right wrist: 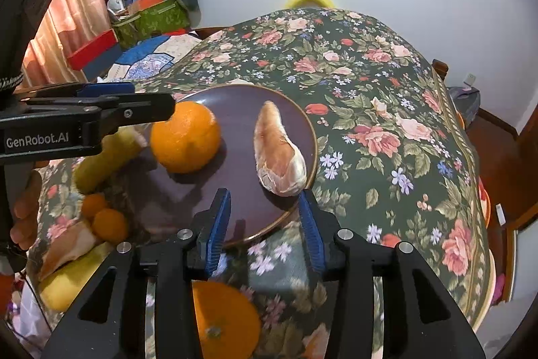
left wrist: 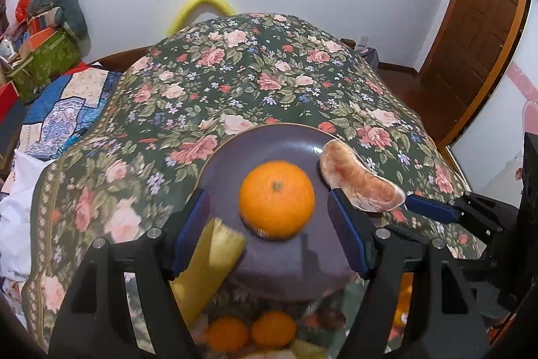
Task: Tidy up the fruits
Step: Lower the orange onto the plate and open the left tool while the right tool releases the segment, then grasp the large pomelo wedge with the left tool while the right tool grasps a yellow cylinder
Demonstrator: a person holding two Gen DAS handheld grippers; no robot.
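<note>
Floral green cloth [left wrist: 235, 83] over the table, dark purple round plate [left wrist: 269, 143] on it. On plate: round orange [left wrist: 276, 199] mid-plate, pale browned bread-like piece [left wrist: 359, 180] at right rim. Left gripper [left wrist: 274, 234] jaws wide apart, flanking orange, gripping nothing. Right gripper [right wrist: 265, 221] jaws apart, empty, near plate's edge.

Table draped in a dark green cloth printed with pink roses [right wrist: 380, 110]

A round, dark purple plate with a thin gold rim [right wrist: 235, 103] lies on the cloth toward the table's near edge. Just beside the plate's near-left side lie a yellow-green elongated fruit [right wrist: 107, 157] and two small orange mandarins [right wrist: 104, 217].
</note>
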